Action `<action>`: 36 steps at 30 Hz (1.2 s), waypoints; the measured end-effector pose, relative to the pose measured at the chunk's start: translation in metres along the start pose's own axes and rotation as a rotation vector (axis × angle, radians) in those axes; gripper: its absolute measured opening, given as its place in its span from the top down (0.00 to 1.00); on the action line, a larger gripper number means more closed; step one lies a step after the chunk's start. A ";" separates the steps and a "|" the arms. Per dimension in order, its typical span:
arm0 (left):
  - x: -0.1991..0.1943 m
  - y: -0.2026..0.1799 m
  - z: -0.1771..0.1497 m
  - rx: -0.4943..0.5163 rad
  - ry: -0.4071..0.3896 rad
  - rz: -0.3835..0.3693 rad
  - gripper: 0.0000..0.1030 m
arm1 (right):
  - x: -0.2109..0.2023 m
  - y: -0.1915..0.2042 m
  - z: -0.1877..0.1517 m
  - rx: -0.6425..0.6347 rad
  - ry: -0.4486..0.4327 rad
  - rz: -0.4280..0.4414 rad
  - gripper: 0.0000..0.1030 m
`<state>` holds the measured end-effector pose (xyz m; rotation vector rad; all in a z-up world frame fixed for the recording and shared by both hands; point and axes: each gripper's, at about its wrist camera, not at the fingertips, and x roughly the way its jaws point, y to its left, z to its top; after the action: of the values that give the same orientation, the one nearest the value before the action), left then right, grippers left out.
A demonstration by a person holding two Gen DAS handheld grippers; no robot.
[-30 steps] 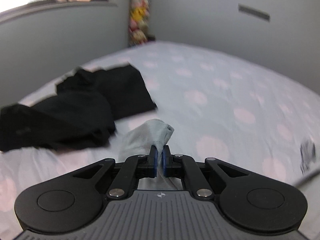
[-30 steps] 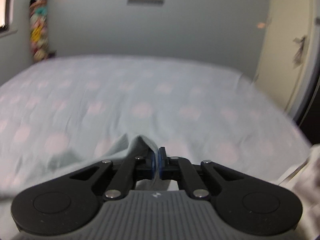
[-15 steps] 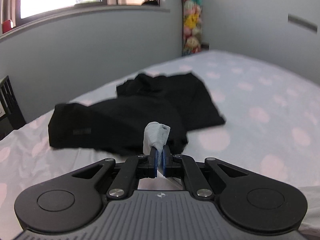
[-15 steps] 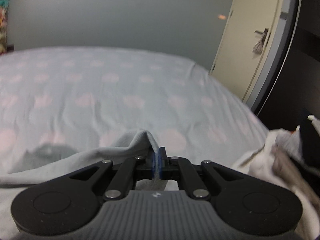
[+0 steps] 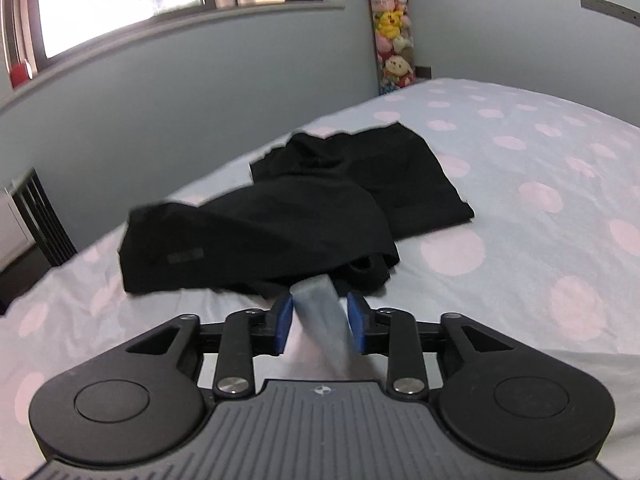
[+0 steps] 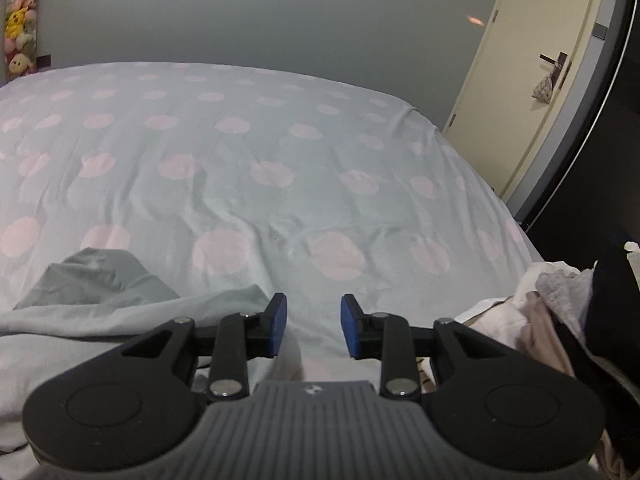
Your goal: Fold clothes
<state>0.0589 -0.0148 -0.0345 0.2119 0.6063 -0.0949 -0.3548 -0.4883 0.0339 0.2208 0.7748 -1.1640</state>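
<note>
The pale grey garment (image 6: 132,304) is a soft, thin knit, lying rumpled on the bed (image 6: 280,152) close to the near edge. In the right wrist view it spreads leftward from the right gripper (image 6: 312,326), its long side running roughly across the frame; a darker grey fold rises at its far left and a lighter hem ends just beside the left blue pad. In the left wrist view a narrow strip of the same cloth (image 5: 322,322) runs lengthwise away from the camera, passing between the fingers of the left gripper (image 5: 320,324) with gaps on both sides, its far end meeting the black clothes (image 5: 280,220).

Both grippers have their jaws spread wide and grip nothing; the right one's jaws stand over bare sheet.

The black clothes lie in a loose heap across the bed, one piece overlapping another, near the wall under the window (image 5: 120,4). The sheet is light blue with pink dots. A column of plush toys (image 5: 392,36) stands in the corner. At the right edge of the right wrist view a pile of mixed laundry (image 6: 560,312) sits beside the bed, with a door (image 6: 532,72) behind.
</note>
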 end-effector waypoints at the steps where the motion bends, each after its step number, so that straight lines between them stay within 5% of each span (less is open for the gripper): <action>1: 0.000 0.000 -0.001 0.005 0.000 0.007 0.61 | 0.000 -0.001 0.000 0.003 -0.004 -0.004 0.67; 6: -0.001 0.003 0.003 -0.002 0.006 -0.014 0.55 | 0.006 -0.001 -0.001 0.015 0.000 0.011 0.63; 14: 0.008 -0.022 0.011 0.096 0.061 -0.215 0.52 | 0.018 0.012 -0.002 -0.012 0.011 0.057 0.61; 18: 0.029 -0.040 0.009 0.207 0.155 -0.293 0.48 | 0.023 0.013 0.001 -0.019 0.006 0.073 0.59; 23: 0.058 -0.042 -0.004 0.297 0.256 -0.281 0.42 | 0.024 0.005 0.002 -0.007 -0.006 0.083 0.55; 27: 0.072 -0.032 -0.011 0.287 0.248 -0.286 0.31 | 0.024 0.002 -0.001 -0.008 -0.008 0.088 0.54; 36: 0.078 -0.007 -0.020 0.138 0.263 -0.342 0.27 | 0.031 0.001 -0.008 0.006 0.009 0.122 0.52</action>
<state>0.1106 -0.0190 -0.0970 0.2545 0.8961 -0.4451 -0.3516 -0.5062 0.0079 0.2753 0.7551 -1.0506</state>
